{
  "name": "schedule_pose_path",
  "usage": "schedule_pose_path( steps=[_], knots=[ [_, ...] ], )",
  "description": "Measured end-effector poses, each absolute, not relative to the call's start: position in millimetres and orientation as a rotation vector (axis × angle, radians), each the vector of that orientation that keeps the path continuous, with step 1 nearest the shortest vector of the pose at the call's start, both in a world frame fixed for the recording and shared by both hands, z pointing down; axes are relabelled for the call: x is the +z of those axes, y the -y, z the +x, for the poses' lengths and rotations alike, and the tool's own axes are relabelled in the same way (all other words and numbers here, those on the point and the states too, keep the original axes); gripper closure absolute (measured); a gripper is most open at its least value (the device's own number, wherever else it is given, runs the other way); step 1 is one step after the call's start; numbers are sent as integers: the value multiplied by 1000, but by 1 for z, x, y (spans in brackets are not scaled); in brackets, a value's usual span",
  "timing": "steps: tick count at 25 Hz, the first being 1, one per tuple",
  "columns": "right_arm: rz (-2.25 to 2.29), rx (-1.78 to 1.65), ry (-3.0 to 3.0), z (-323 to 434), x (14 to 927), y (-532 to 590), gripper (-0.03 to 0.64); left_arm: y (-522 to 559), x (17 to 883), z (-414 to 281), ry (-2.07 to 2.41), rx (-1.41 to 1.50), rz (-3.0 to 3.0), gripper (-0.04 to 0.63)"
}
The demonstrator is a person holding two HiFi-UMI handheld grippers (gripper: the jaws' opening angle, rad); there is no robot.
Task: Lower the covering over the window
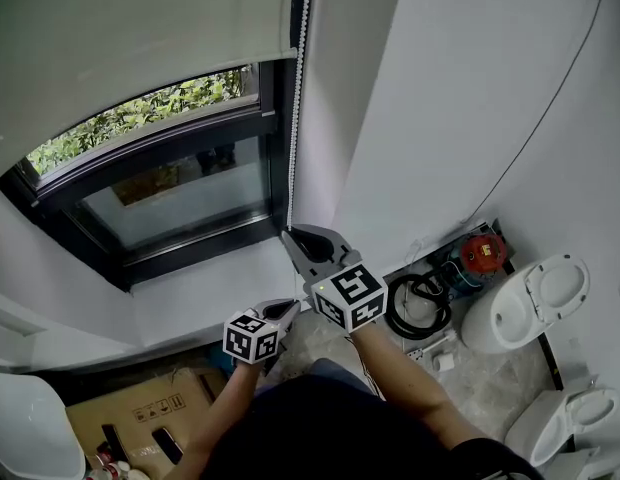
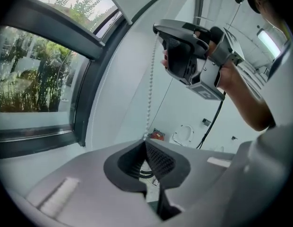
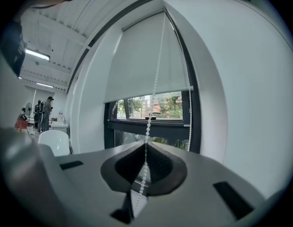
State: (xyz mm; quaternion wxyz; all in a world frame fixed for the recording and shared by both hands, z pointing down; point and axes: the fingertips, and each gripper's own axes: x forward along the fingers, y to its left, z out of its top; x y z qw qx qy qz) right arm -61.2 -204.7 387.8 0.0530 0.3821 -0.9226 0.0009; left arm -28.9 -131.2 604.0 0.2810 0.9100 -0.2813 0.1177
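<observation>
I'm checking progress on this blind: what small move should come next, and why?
Probably draw the right gripper straight down a little: its jaws are shut on the bead chain, the left gripper seems to pinch the same chain lower, and the blind covers only the top of the window.

Soft daylight from the window, white walls beside it evenly bright, floor below it dimmer, glass faintly reflective, gripper views strongly fisheye-bent with black corners, nearest foreground soft.
</observation>
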Motion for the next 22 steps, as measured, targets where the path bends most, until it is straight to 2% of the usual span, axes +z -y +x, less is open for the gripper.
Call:
schedule_pose_path(
  steps=[8,17,22],
  knots=[
    [1163,80,2787,-59,402,209,603,128,602,-38,770,301,2439,583],
    [1044,246,2639,-72,488,196,603,129,600,-58,846,329,2458,583],
    [1050,269,2621,-70,498,199,603,128,599,-60,841,335,2481,582]
  ],
)
